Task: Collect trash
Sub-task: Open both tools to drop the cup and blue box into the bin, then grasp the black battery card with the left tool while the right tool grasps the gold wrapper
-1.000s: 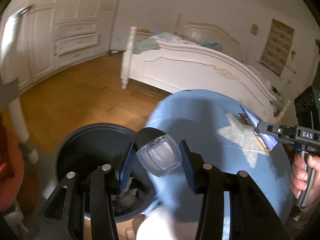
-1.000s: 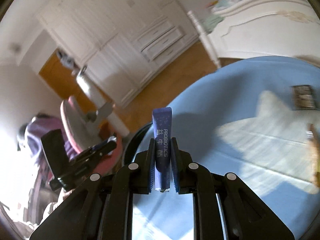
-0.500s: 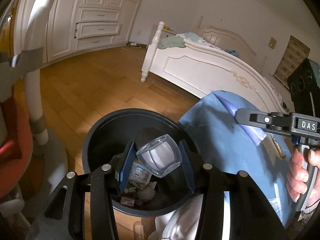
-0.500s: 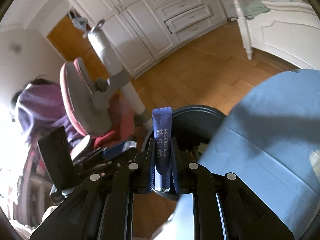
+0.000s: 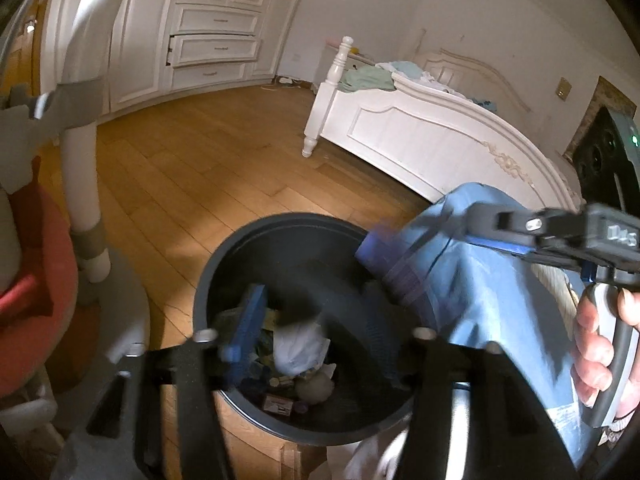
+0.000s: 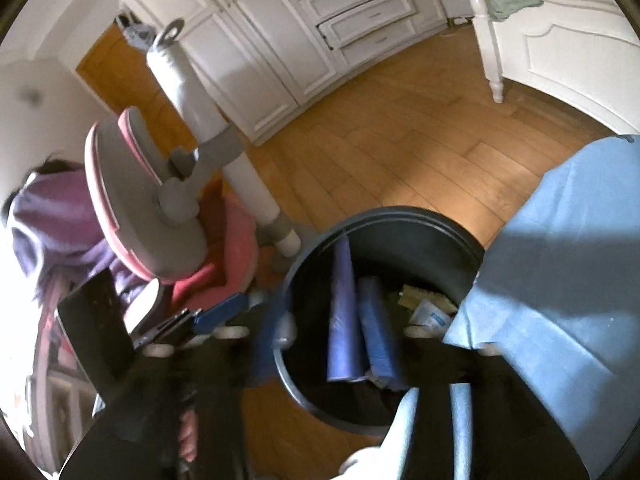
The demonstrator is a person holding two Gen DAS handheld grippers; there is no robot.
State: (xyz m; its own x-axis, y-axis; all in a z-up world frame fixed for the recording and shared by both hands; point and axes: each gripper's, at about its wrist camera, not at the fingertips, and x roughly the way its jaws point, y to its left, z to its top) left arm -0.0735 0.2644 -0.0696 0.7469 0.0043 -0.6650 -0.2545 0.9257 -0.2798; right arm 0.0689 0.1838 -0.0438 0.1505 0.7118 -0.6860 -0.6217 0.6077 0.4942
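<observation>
A dark round trash bin [image 5: 256,240] stands on the wood floor beside the blue-covered table; it also shows in the right wrist view [image 6: 400,216]. My left gripper [image 5: 308,332] is open over the bin, blurred by motion; the clear plastic cup [image 5: 300,344] lies among the trash below it. My right gripper [image 6: 324,332] is open over the bin, and the blue probiotics sachet [image 6: 342,312] hangs loose between its fingers, inside the bin mouth. In the left wrist view the right gripper [image 5: 404,248] reaches in from the right, with the sachet [image 5: 380,252] blurred at its tip.
The blue tablecloth [image 5: 492,280] hangs next to the bin's right side. A pink and grey chair [image 6: 160,200] on a white post [image 5: 84,160] stands left of the bin. A white bed [image 5: 420,136] and white wardrobes [image 5: 200,36] lie beyond on the wood floor.
Both grippers opened over the bin. The clear cup dropped from the left gripper into the trash. The blue sachet came loose from the right gripper's fingers.
</observation>
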